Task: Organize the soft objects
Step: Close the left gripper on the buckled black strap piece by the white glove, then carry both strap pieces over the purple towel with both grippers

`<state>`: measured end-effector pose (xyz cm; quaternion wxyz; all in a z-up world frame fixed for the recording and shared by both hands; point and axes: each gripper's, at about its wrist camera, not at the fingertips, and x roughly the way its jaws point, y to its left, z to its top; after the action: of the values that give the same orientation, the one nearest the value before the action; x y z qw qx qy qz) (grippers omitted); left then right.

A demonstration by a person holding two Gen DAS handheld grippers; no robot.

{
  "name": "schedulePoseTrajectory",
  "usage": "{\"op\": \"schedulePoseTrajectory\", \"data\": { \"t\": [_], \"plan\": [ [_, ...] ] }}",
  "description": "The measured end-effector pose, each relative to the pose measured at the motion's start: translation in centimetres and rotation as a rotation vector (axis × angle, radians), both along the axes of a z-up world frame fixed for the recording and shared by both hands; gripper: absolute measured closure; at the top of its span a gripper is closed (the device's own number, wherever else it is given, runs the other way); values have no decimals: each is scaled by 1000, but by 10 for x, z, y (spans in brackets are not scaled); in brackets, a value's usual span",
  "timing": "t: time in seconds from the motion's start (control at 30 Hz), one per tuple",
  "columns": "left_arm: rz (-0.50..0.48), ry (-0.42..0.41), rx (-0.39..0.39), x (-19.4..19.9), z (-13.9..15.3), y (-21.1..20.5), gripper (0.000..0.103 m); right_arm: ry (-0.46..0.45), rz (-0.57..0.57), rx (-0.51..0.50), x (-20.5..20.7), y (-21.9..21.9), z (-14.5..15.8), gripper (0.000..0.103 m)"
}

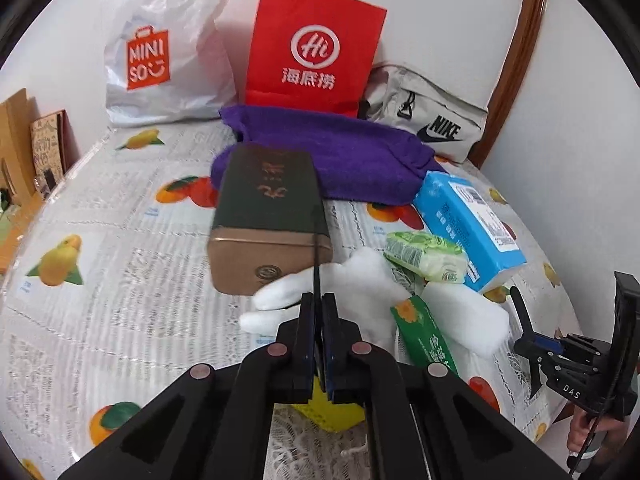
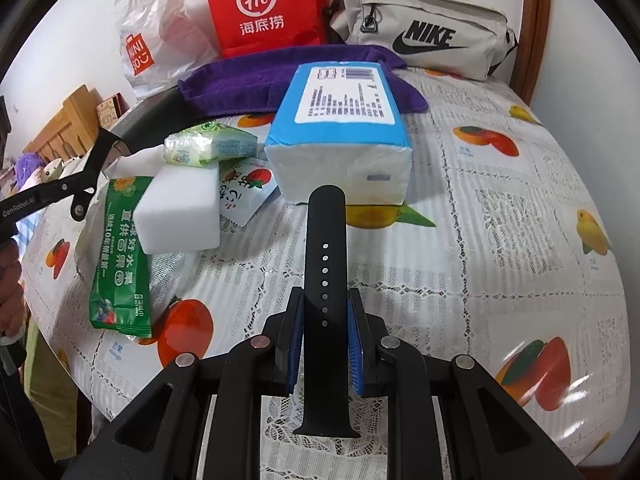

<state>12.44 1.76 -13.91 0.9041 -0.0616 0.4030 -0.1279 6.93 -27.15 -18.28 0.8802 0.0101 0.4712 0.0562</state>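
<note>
My left gripper [image 1: 319,300] is shut on the thin edge of a dark green and brown bag [image 1: 272,216], holding it above the table; the bag looks blurred. Below it lie a white glove [image 1: 360,280], a white sponge block [image 1: 468,316] and a green wipes packet [image 1: 428,340]. My right gripper [image 2: 325,308] is shut on a black watch strap [image 2: 325,264] that stands up between the jaws. Ahead of it sit a blue tissue pack [image 2: 340,128], a white sponge block [image 2: 180,212], a small green tissue packet [image 2: 208,144] and a purple towel [image 2: 256,80].
A red paper bag [image 1: 316,48], a white Miniso plastic bag [image 1: 160,60] and a grey Nike pouch [image 1: 432,120] stand along the back wall. The round table [image 2: 520,240] has a fruit-print cover. A wooden chair back [image 2: 536,32] is at the right.
</note>
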Motion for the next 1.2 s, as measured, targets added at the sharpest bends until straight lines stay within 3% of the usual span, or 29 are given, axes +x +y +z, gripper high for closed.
{"op": "schedulePoseTrajectory", "data": {
  "t": [0.5, 0.93, 1.2],
  "plan": [
    [77, -24, 17, -5, 27, 25, 99, -93, 0, -3, 0, -1, 41, 83],
    [79, -75, 8, 22, 71, 20, 99, -158, 33, 9, 36, 6, 89, 83],
    [76, -70, 10, 41, 75, 16, 99, -161, 37, 13, 55, 8, 97, 83]
  ]
}}
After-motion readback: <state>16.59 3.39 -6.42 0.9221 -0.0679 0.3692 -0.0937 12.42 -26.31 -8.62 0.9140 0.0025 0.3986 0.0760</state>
